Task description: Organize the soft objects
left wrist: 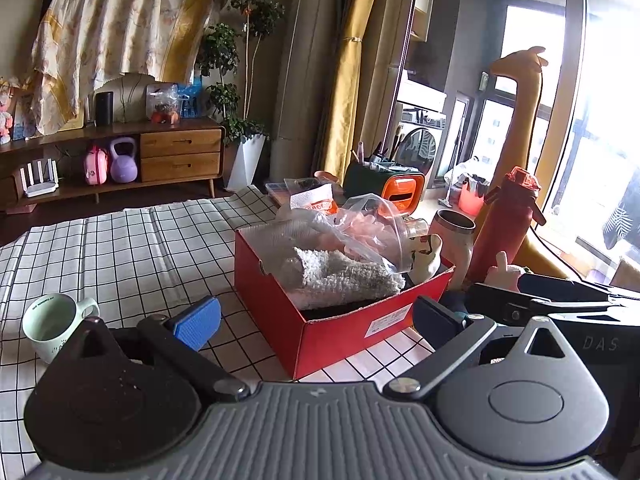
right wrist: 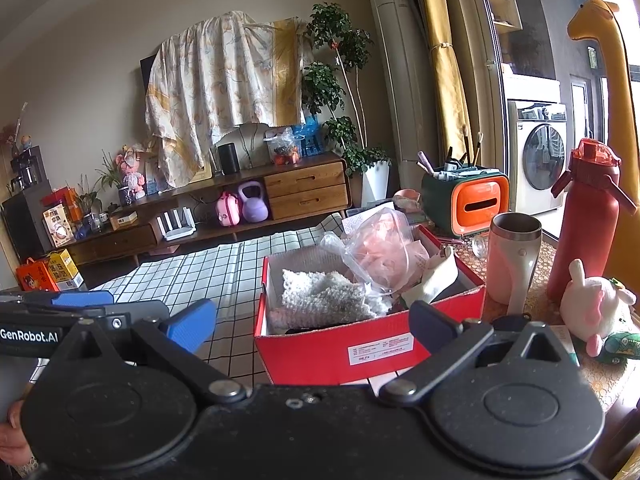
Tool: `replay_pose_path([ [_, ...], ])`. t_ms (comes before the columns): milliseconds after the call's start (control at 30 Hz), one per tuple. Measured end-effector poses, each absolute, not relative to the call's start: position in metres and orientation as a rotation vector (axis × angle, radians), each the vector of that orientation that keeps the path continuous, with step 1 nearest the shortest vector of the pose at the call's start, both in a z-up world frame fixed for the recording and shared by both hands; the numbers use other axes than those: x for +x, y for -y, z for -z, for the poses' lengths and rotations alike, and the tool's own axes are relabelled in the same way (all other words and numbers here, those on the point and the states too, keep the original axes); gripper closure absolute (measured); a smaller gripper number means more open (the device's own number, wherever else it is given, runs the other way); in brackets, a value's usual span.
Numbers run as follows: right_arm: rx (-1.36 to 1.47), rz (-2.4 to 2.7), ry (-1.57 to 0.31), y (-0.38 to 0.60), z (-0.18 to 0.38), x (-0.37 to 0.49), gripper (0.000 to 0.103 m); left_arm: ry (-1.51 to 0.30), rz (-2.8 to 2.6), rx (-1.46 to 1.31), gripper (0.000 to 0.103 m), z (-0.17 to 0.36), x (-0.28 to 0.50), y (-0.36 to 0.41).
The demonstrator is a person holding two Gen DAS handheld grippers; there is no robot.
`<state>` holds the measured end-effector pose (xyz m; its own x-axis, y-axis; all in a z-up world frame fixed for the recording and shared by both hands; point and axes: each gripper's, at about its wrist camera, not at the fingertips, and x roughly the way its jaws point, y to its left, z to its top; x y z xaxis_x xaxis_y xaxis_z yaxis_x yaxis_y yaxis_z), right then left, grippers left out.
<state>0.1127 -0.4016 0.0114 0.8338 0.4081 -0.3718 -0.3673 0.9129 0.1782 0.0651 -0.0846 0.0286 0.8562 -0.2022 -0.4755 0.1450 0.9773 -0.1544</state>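
Note:
A red cardboard box [left wrist: 348,332] [right wrist: 320,350] stands on the checked tablecloth. In it lie a white fluffy towel [left wrist: 344,276] [right wrist: 324,294], a clear plastic bag with pink soft stuff [left wrist: 368,224] [right wrist: 380,256] and a small patterned soft item [left wrist: 426,254] [right wrist: 434,280]. A white and pink plush toy [right wrist: 596,312] [left wrist: 502,270] sits on the table right of the box. My left gripper [left wrist: 316,320] is open and empty, just in front of the box. My right gripper [right wrist: 312,326] is open and empty, also in front of the box.
A pale green mug [left wrist: 54,326] stands left of the left gripper. Right of the box are a steel-rimmed tumbler [right wrist: 512,256], a red bottle [right wrist: 586,220] and a yellow giraffe toy [right wrist: 616,80]. An orange and green organiser [right wrist: 466,200] stands behind the box.

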Motion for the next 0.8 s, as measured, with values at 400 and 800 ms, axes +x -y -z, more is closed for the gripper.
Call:
replay_pose_path([
  [400, 0.094, -0.403, -0.427, 0.396, -0.001, 0.107, 0.000, -0.504, 0.219, -0.119, 0.000, -0.028, 0.064, 0.085],
  [800, 0.097, -0.410, -0.431, 0.394, -0.001, 0.102, 0.000, -0.479, 0.182, -0.123, 0.000, -0.029, 0.062, 0.081],
])
